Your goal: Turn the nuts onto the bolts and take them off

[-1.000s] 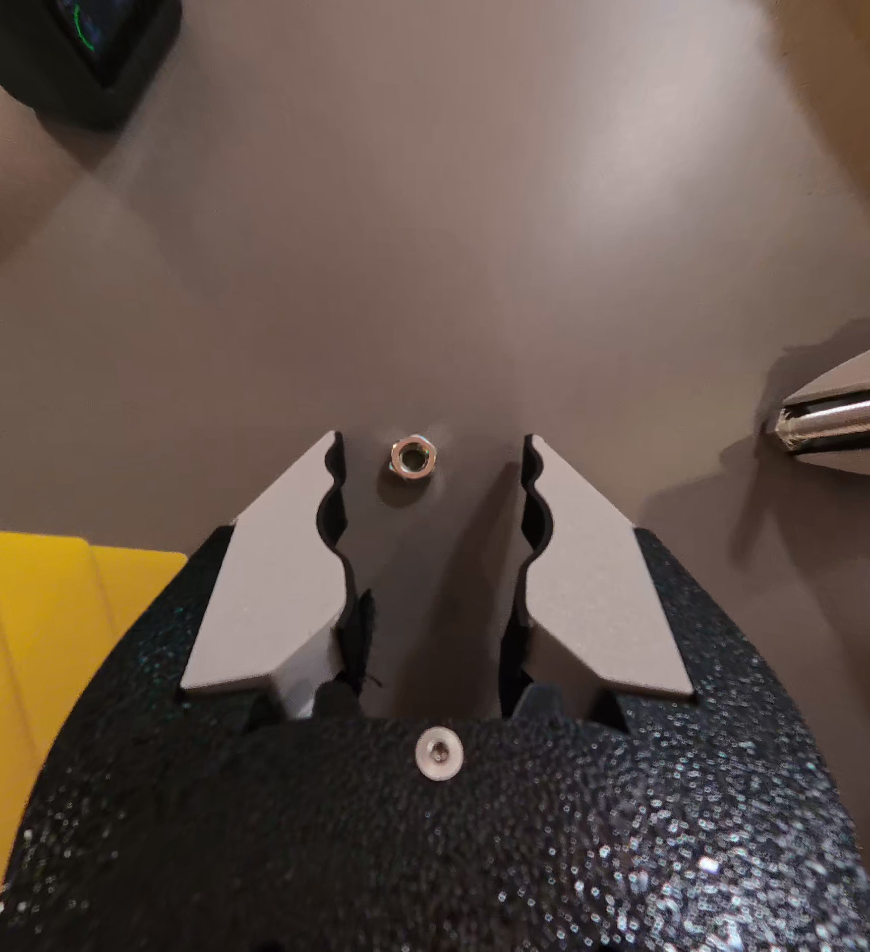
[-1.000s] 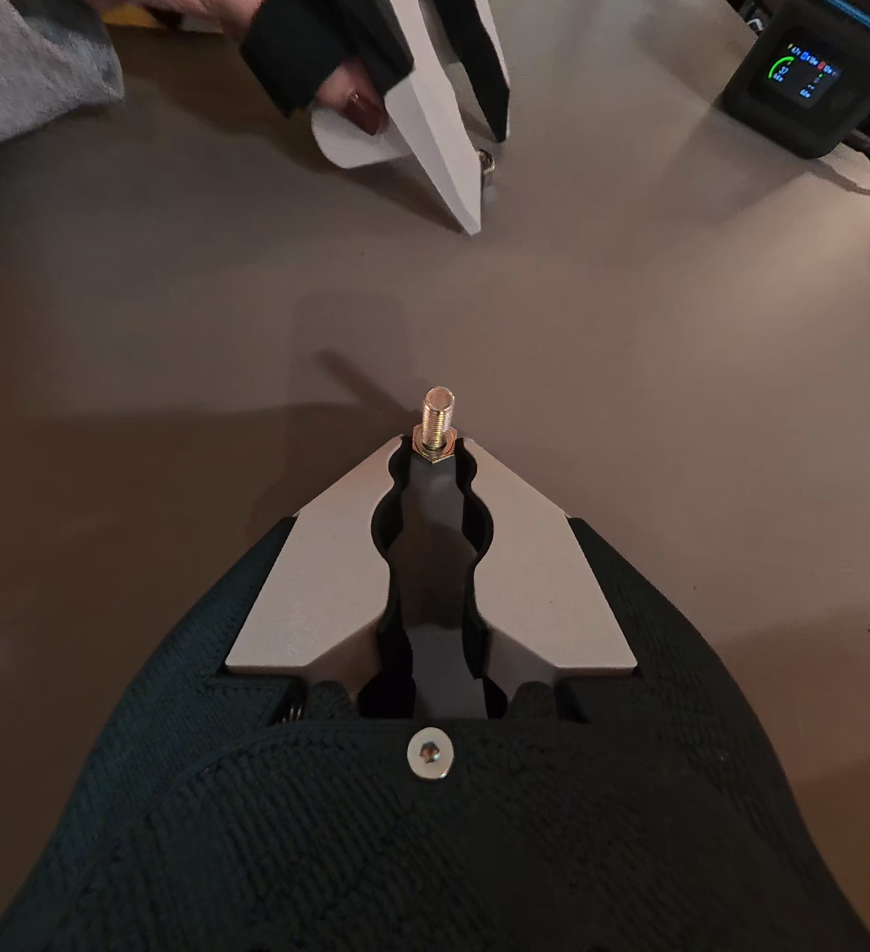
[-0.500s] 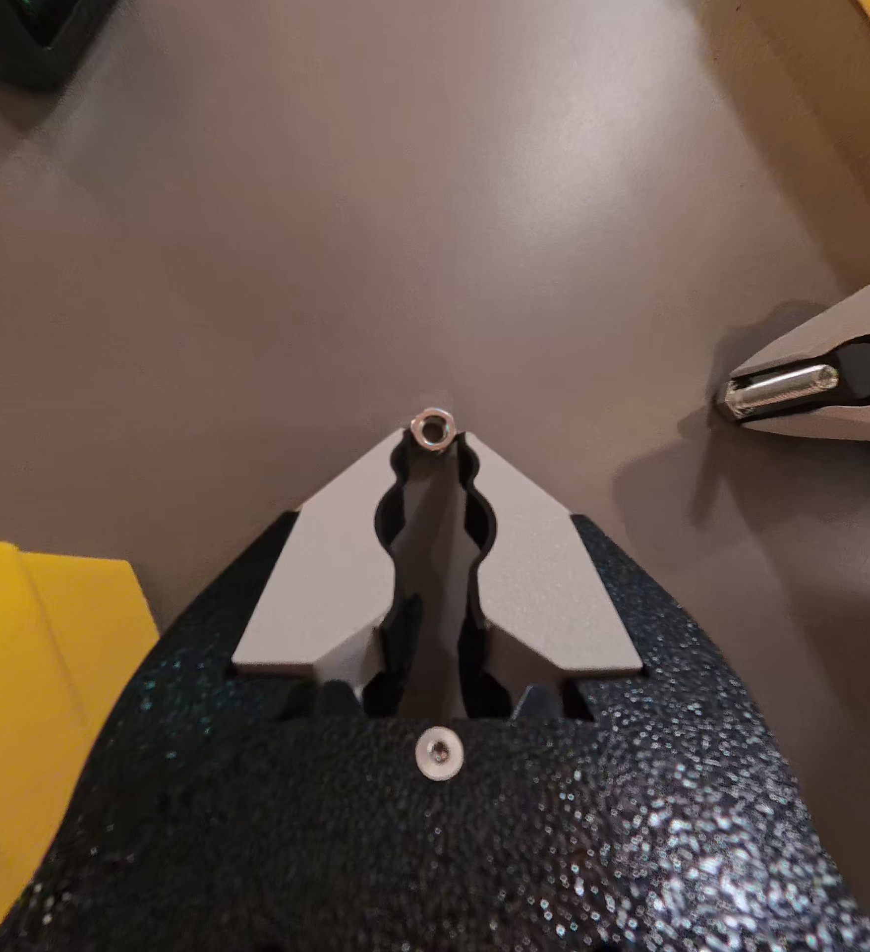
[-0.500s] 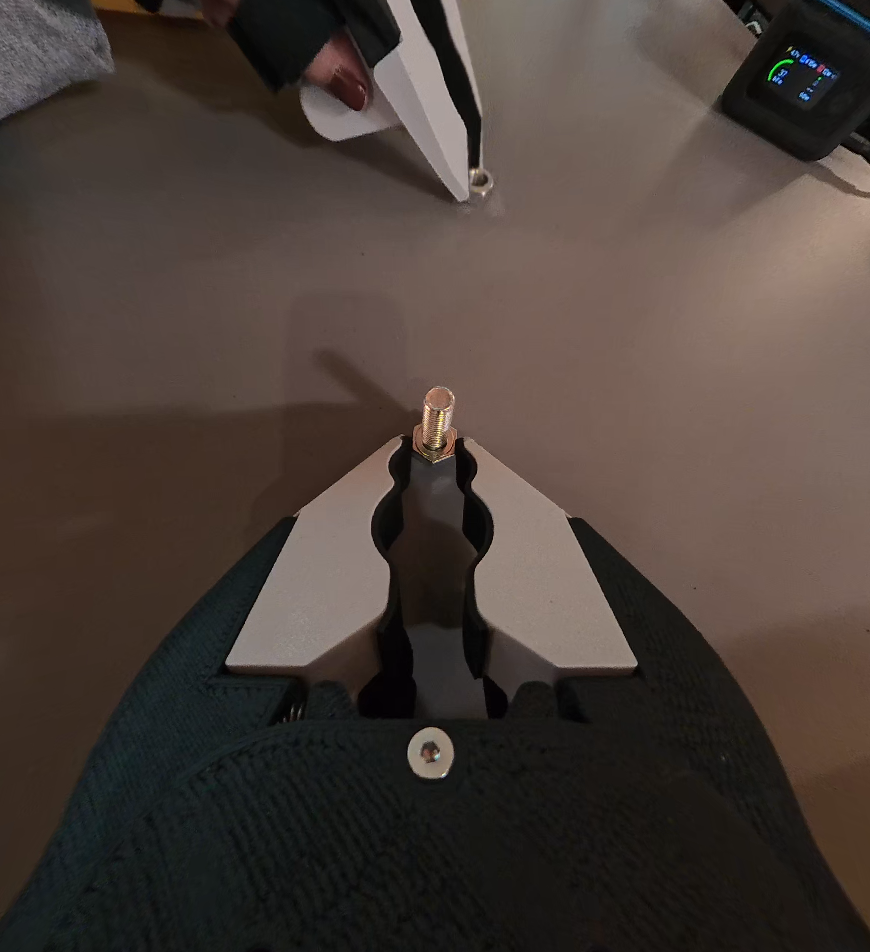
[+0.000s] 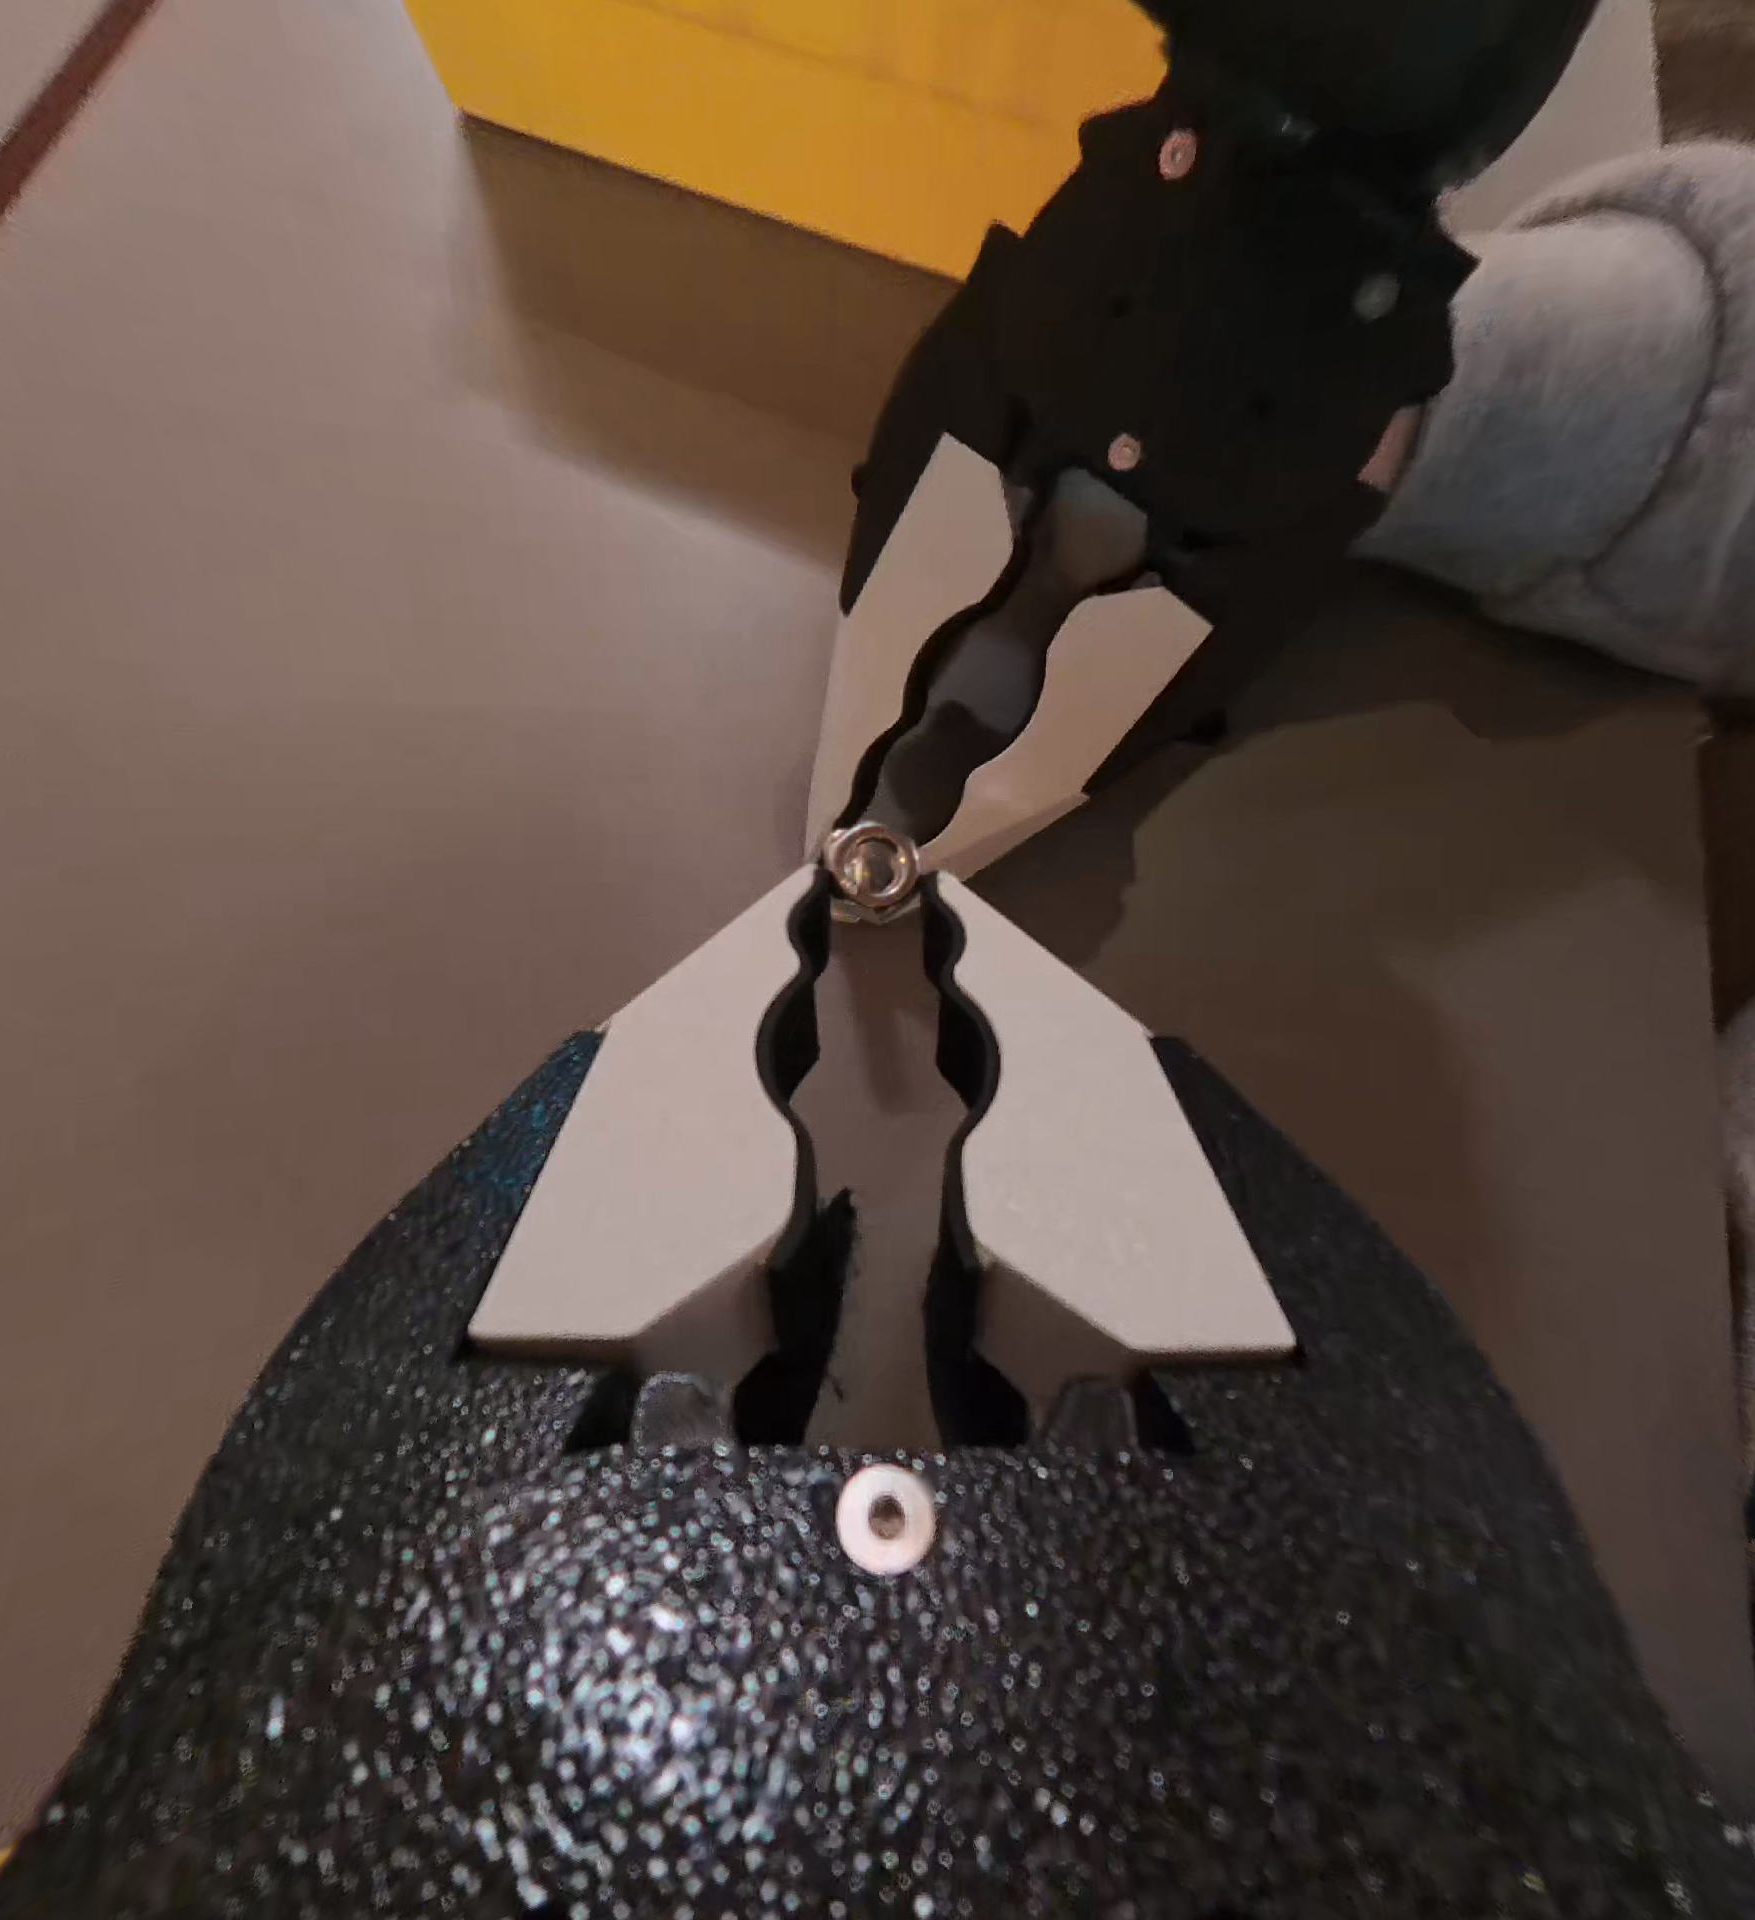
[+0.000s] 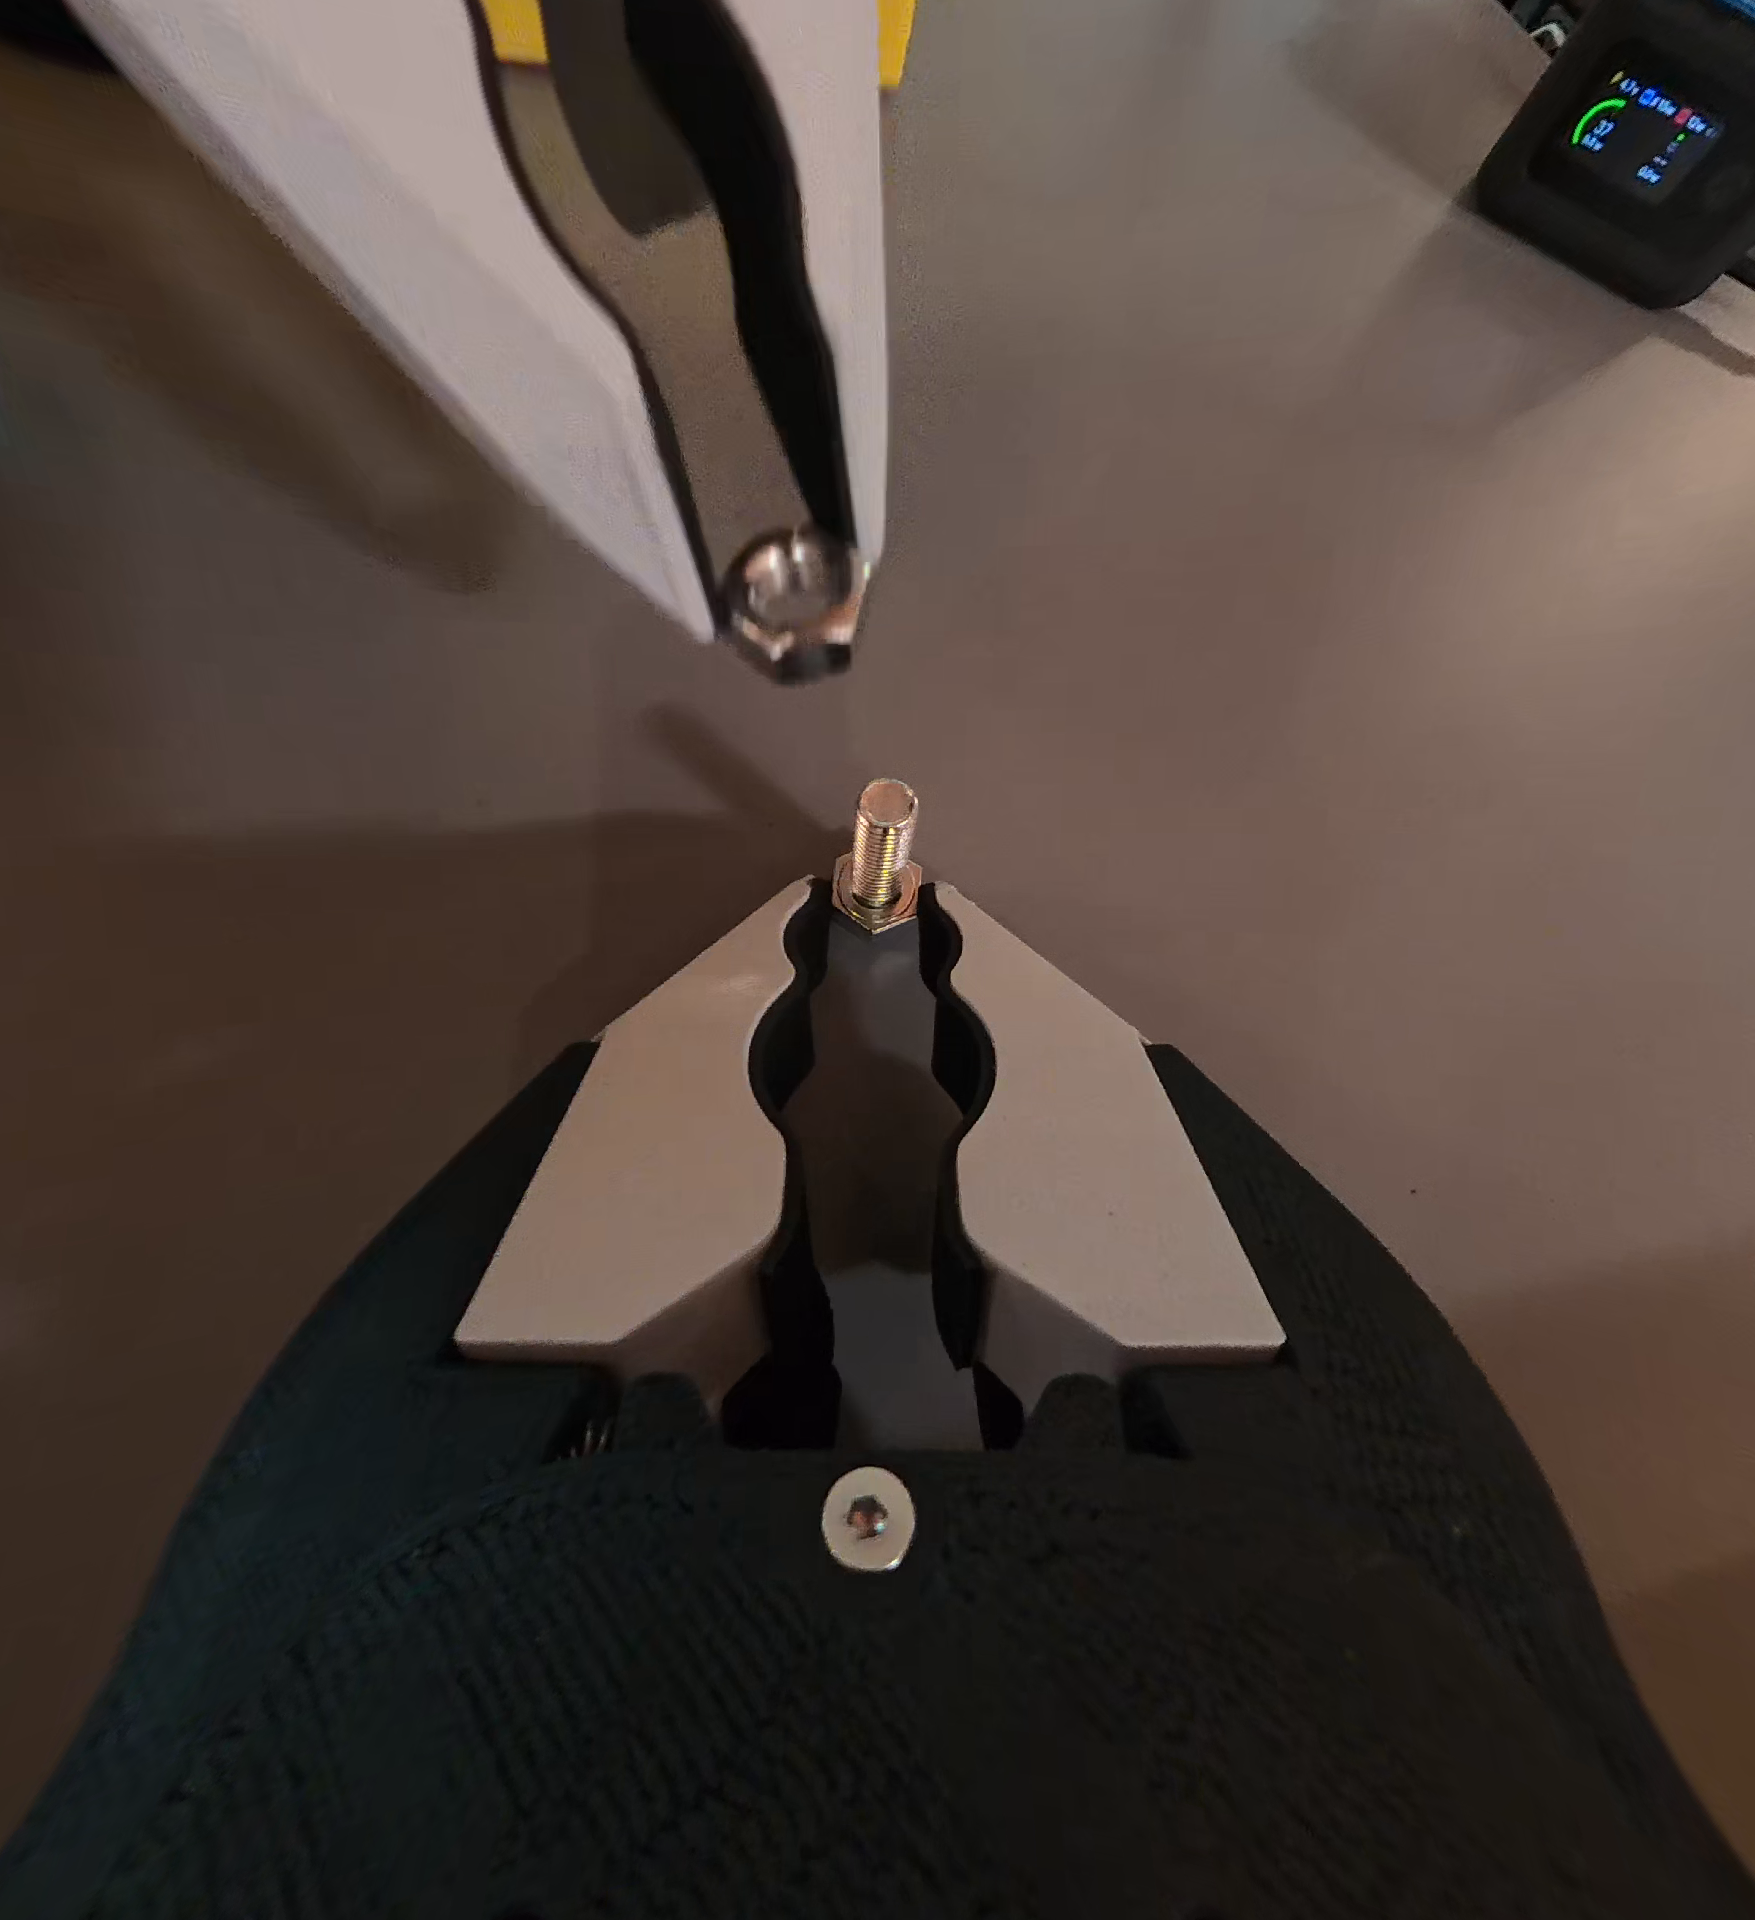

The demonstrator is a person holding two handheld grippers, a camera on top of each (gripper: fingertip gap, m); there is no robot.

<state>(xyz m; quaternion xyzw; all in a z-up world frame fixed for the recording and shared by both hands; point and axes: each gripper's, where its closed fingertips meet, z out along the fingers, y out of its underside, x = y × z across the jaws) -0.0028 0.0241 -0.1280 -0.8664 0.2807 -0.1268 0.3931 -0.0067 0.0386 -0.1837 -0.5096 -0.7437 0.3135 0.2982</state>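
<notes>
My left gripper (image 5: 871, 885) is shut on a silver hex nut (image 5: 865, 912) at its fingertips and holds it above the table. My right gripper (image 6: 875, 896) is shut on the hex head of a brass-coloured bolt (image 6: 883, 847), whose threaded shaft points forward. The two grippers face each other tip to tip. In the right wrist view the left gripper (image 6: 790, 613) holds the nut (image 6: 795, 613) just beyond and slightly left of the bolt's end, with a small gap between them. In the left wrist view the right gripper (image 5: 878, 831) and the bolt's end face (image 5: 871, 860) sit right behind the nut.
A yellow box (image 5: 748, 104) stands on the brown-grey table (image 5: 281, 623) behind the right gripper. A black device with a lit screen (image 6: 1642, 156) and its cable sit at the far right. A grey fleecy sleeve (image 5: 1631, 416) lies along the right.
My left gripper closed on the nut on the table, lifted it and swung round to face the bolt, coming close to its end. The right gripper and bolt stayed still.
</notes>
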